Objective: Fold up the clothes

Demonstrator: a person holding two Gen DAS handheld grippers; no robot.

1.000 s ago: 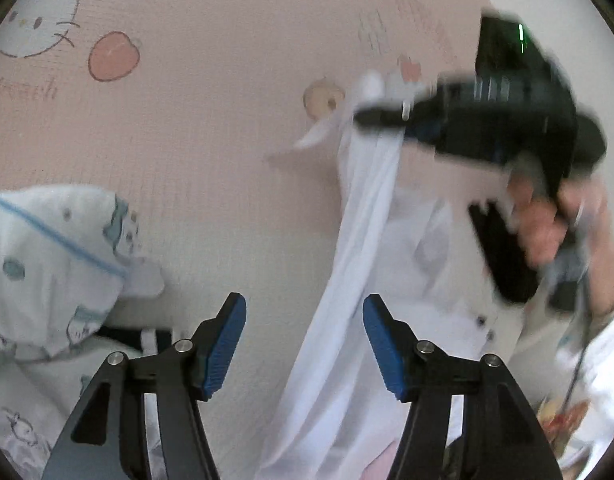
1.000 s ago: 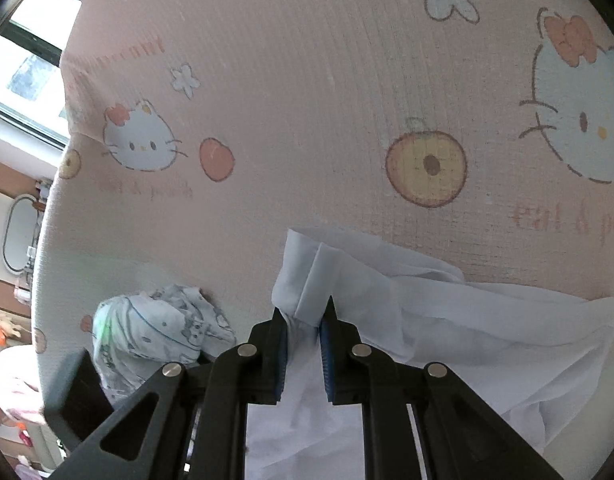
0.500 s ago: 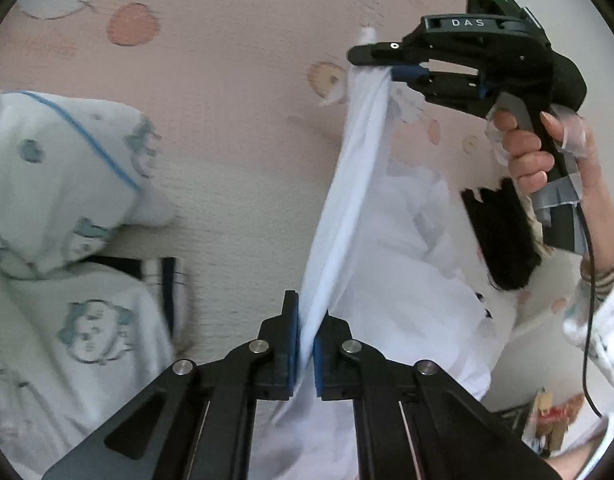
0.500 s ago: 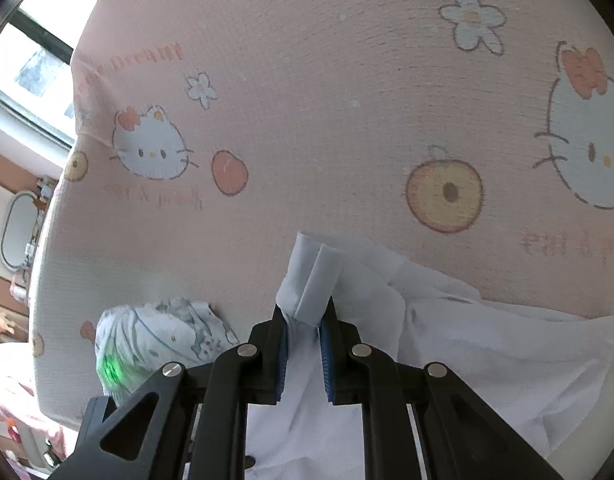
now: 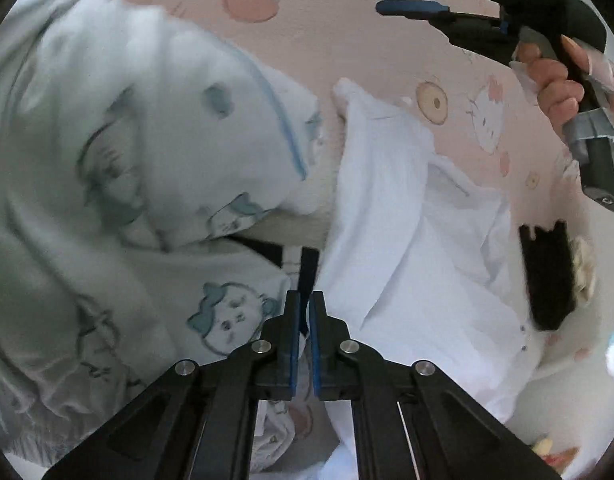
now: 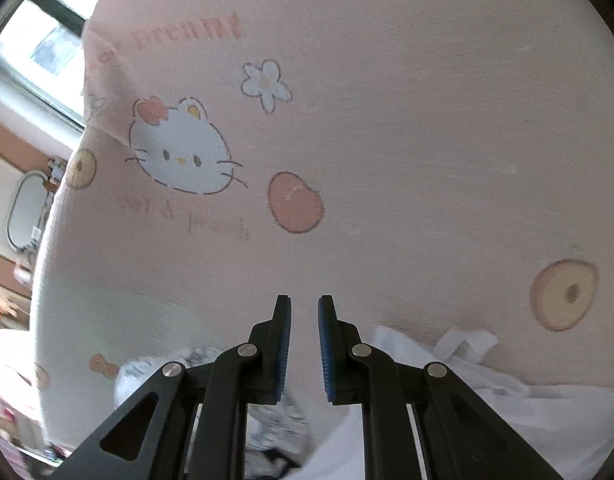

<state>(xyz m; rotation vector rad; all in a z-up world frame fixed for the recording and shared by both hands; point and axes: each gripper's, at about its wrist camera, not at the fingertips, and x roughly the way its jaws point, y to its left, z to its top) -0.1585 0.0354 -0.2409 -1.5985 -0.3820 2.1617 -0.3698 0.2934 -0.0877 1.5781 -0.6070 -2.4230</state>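
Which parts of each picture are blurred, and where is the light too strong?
Left wrist view: the printed garment on the left is smeared by motion blur, while the white shirt stays fairly sharp. Right wrist view: the window at upper left is overexposed; the pink sheet is evenly lit.

a home bedroom. a pink cartoon-cat sheet covers the bed, with clothes heaped on it. a window and a cluttered floor edge show at left.

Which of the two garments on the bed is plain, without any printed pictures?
The white shirt, lying right of the left gripper. It is plain white with small buttons, while the printed garment on the left carries blue cartoon figures.
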